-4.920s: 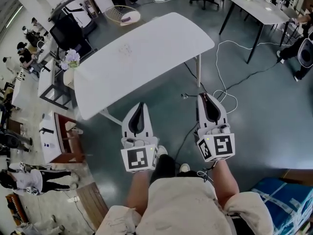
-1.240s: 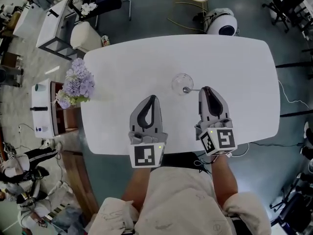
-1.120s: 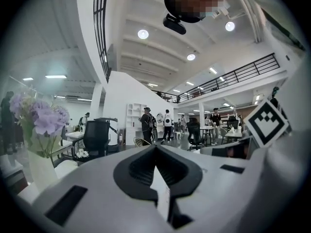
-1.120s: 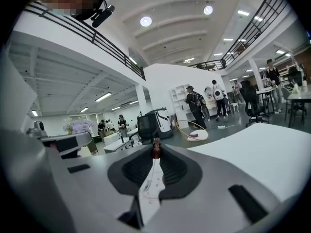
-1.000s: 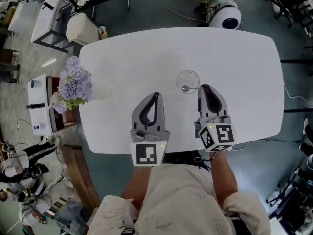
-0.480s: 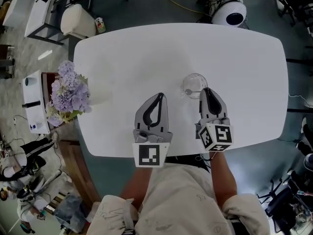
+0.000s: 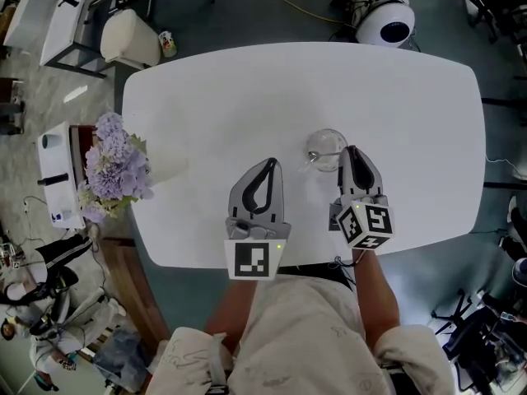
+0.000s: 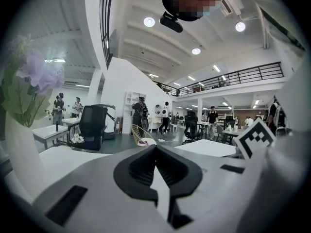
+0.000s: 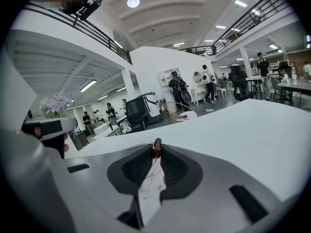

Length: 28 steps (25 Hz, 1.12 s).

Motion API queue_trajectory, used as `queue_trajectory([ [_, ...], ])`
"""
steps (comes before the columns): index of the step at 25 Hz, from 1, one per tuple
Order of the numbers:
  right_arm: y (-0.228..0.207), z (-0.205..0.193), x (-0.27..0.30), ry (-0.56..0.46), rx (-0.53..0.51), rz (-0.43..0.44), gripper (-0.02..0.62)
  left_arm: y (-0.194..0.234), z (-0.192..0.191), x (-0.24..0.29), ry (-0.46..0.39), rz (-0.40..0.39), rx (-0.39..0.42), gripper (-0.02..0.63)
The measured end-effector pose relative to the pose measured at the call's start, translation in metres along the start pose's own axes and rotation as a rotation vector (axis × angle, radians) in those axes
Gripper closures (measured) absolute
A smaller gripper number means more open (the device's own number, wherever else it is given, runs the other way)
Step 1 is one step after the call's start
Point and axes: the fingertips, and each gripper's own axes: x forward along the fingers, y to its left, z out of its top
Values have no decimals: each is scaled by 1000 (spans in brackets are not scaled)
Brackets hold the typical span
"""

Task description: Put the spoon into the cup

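White and oval, the surface [image 7: 206, 97] carries a clear glass cup [image 7: 328, 145] near its front edge. At the cup's near-left side a thin spoon [image 7: 312, 156] shows as a bright glint, though the head view does not settle whether it is inside the glass or against it.

The right gripper [image 7: 350, 151] points at the cup from just behind it. In the right gripper view its tips pinch a small dark end of the spoon. The jaws have just been opening a little, yet the tips press on that end.

The left gripper [image 7: 268, 164] hovers over bare surface left of the cup, its jaws closed on nothing.

Purple flowers [image 7: 111, 159] in a white vase [image 7: 165, 167] stand at the surface's left edge. Beyond lies an open hall with desks, chairs and people.
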Motion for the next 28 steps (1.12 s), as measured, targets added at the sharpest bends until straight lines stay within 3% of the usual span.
queue_trajectory([
  [5,1,0,4,-8,30,10,542,-1,-2,3,5,-5,3,604],
  [9,3,4,-1,-11,39,37,472,-5,0,-1,17,-1,3,604],
  [19,-9,35,-37,-67,40,28,469,-36,36,-13,-36,-15,39,604],
  [28,-35,67,-107,-146,9,-2,476,-89,63,-41,-79,-38,74,604],
])
